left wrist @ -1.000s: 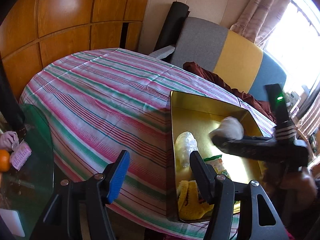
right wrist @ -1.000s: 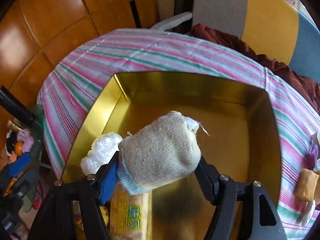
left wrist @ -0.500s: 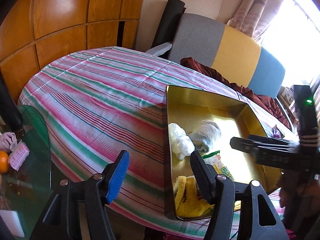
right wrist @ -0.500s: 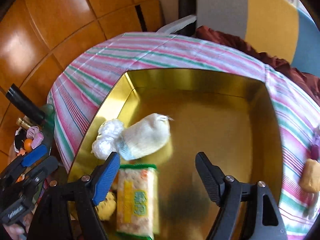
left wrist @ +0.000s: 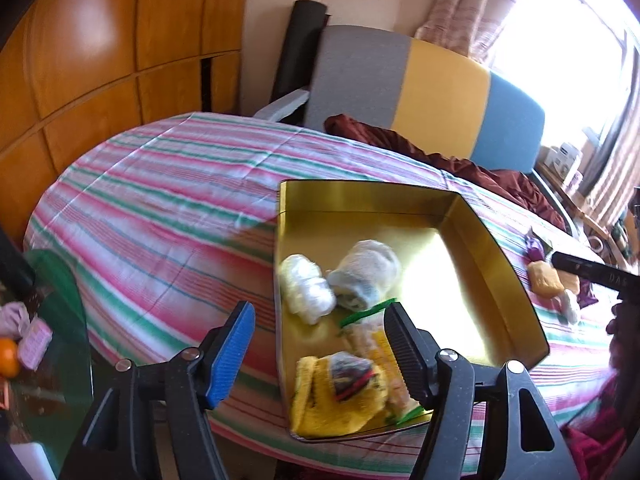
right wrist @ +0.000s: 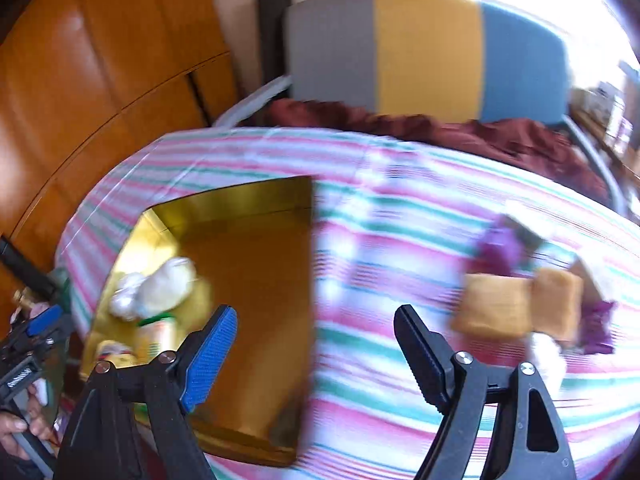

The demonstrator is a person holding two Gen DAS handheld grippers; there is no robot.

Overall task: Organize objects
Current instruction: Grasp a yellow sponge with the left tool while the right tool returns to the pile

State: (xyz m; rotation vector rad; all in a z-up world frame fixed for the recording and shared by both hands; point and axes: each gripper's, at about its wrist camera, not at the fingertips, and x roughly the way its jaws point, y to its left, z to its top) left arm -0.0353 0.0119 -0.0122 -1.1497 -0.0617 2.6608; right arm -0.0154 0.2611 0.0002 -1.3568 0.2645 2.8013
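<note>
Now one gold tray point(left wrist: 496, 248), two orange packets point(right wrist: 494, 306)

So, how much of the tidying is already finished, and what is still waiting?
Done: rolled sock, white bundle, snack packet and yellow cloth lie in the gold tin. In hand: nothing; the right gripper, jaws just opening, is empty and faces the orange packets. Left: those and the purple items beside the tin.

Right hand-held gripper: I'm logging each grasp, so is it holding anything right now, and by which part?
Nothing. The right hand-held gripper is open and empty, its jaws having just been opening; the rolled sock lies loose in the gold tray.
</note>
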